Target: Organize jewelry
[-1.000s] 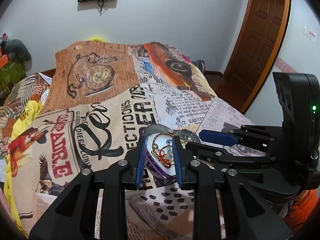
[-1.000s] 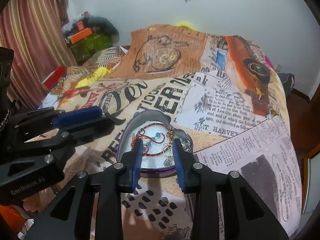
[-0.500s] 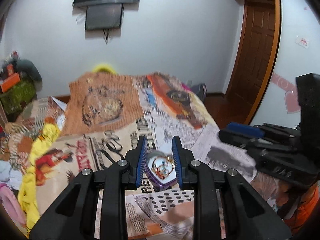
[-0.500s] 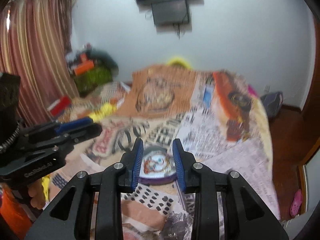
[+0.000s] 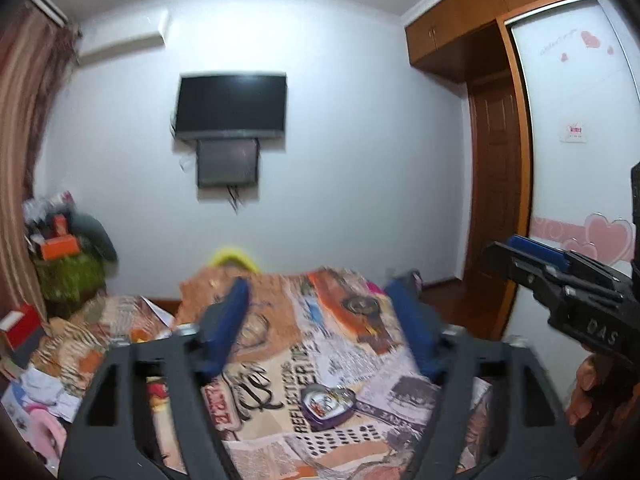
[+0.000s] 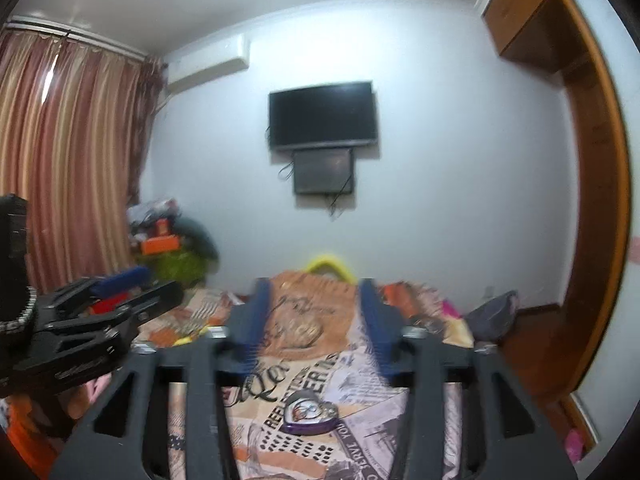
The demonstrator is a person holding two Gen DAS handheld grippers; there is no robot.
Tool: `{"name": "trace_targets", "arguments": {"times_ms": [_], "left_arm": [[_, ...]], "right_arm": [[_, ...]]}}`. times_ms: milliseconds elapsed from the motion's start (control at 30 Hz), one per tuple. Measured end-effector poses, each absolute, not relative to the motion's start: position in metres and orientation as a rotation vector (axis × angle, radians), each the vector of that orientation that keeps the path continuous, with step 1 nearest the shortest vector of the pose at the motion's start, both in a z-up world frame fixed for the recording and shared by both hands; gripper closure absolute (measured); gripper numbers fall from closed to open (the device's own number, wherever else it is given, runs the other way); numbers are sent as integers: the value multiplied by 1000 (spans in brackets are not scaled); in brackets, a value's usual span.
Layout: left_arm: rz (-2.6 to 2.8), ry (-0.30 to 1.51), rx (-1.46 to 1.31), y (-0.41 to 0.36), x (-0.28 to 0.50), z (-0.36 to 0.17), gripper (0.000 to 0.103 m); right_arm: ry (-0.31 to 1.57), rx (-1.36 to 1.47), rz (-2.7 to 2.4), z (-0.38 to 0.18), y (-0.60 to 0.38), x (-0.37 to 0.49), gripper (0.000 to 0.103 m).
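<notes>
While both grippers hung level above the bed, the left gripper was spreading its jaws wide with nothing between them, and the right gripper was likewise opening on empty air. A purple heart-shaped tin sat open on the near part of the newspaper-print bedspread, with tangled jewelry inside it; individual pieces were too small and blurred to tell apart. Seen from the right wrist, the tin lay low and centred between the fingers. A wall-mounted television hung on the far wall. Judged from how things lay, the tidying looked nearly or wholly done; any further move would call for coming down slowly and squarely over the tin, so as not to tip it on the soft cover.
</notes>
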State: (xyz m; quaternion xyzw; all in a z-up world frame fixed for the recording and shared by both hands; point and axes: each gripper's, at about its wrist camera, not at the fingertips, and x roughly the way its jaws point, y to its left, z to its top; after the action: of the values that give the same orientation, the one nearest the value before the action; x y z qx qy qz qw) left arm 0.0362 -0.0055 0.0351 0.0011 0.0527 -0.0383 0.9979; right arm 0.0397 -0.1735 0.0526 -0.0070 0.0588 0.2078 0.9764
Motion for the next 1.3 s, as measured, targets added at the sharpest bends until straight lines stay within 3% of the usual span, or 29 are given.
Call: {"name": "trace_targets", "arguments": {"times_ms": [100, 267, 1300], "left_arm": [[-28, 50, 29, -9, 16, 36, 3], [-7, 47, 24, -11, 0, 32, 1], [-17, 128, -25, -8, 4, 17, 1]], "right_arm": [[79, 5, 376, 51, -175, 22, 28], [61, 38, 319, 49, -178, 15, 0], [119, 8, 297, 40, -183, 8, 0]]}}
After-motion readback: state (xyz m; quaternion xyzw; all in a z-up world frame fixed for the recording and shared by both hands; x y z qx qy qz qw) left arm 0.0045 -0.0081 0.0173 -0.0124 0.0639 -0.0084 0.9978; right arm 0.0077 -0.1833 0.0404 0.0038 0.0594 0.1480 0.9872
